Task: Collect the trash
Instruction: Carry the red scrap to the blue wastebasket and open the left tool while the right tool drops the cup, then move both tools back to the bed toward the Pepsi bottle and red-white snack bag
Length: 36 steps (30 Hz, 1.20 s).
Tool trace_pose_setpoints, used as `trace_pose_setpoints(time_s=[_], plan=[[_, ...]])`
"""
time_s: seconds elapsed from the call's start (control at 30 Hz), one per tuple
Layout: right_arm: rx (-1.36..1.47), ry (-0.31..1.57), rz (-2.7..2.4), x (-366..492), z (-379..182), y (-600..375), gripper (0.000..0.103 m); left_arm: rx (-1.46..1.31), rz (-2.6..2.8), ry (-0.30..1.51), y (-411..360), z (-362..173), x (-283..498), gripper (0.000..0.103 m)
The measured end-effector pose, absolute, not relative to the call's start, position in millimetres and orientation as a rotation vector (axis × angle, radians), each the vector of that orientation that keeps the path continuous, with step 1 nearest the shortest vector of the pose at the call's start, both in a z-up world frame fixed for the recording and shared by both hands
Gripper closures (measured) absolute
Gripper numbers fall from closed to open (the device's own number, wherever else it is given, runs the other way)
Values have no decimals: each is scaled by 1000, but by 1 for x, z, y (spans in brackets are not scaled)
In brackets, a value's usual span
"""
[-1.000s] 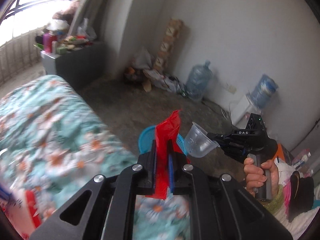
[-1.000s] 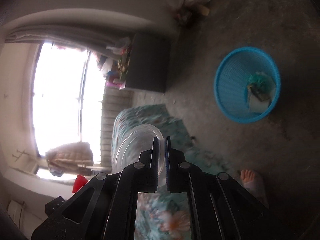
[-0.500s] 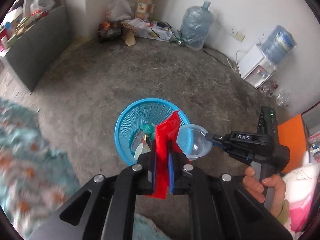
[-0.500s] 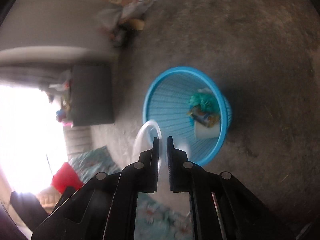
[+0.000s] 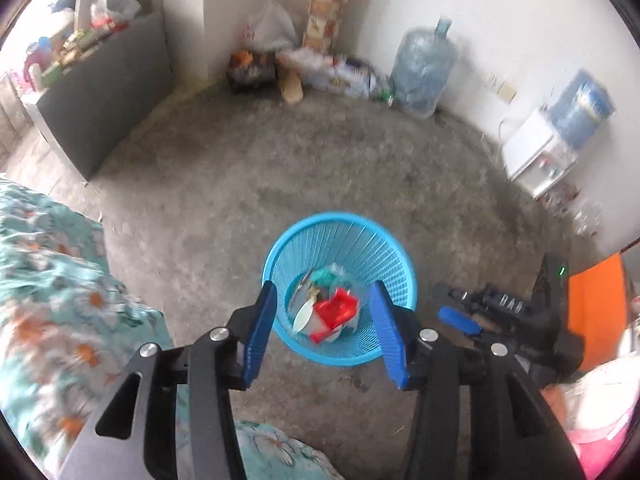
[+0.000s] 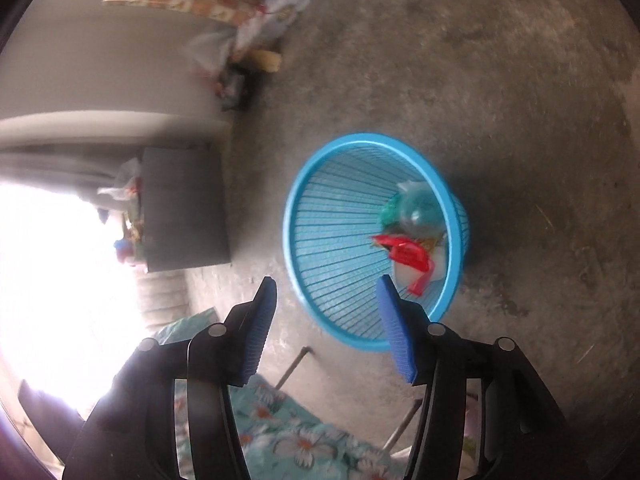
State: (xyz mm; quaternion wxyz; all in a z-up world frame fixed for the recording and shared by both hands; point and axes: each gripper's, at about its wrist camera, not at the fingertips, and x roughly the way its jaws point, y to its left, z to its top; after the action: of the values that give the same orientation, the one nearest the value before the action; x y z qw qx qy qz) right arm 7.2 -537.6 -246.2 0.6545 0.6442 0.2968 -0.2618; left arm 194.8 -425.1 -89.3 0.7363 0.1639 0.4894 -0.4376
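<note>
Left gripper (image 5: 324, 312) wide open, empty, above basket (image 5: 384, 240). Right gripper (image 6: 326, 316) also wide open, empty, near the rim. Red wrapper (image 5: 335, 308) and clear cup (image 6: 418, 210) inside basket. Bare floor (image 5: 248, 168) all around; bed (image 5: 52, 280) just beside.

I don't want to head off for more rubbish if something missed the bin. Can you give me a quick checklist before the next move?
1. Left tongs released: ok, open with nothing between the pads.
2. Right tongs released: ok, open and holding nothing.
3. Red wrapper inside the blue basket: ok, it lies on the other trash.
4. Clear plastic cup inside the basket: ok, it shows in the right wrist view beside the green scrap.
5. Basket upright on the floor: ok.
6. Trash fallen on the floor close around the basket: cannot tell, the tongs hide the near side.
</note>
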Motion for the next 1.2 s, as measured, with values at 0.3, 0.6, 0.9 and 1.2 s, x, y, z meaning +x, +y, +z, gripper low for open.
trace_pose_setpoints(time_s=[0.3, 0.6, 0.9, 1.2], plan=[[1202, 638, -441, 15, -141, -470, 41, 273, -1005, 847, -333, 17, 133, 38], [939, 667, -210, 38, -69, -387, 30, 238, -871, 719, -199, 45, 74, 29], [782, 790, -7, 71, -50, -302, 25, 270, -715, 705, -83, 35, 34, 27], [702, 877, 164, 95, -41, -230, 25, 183, -585, 667, 5, 29, 9, 26]])
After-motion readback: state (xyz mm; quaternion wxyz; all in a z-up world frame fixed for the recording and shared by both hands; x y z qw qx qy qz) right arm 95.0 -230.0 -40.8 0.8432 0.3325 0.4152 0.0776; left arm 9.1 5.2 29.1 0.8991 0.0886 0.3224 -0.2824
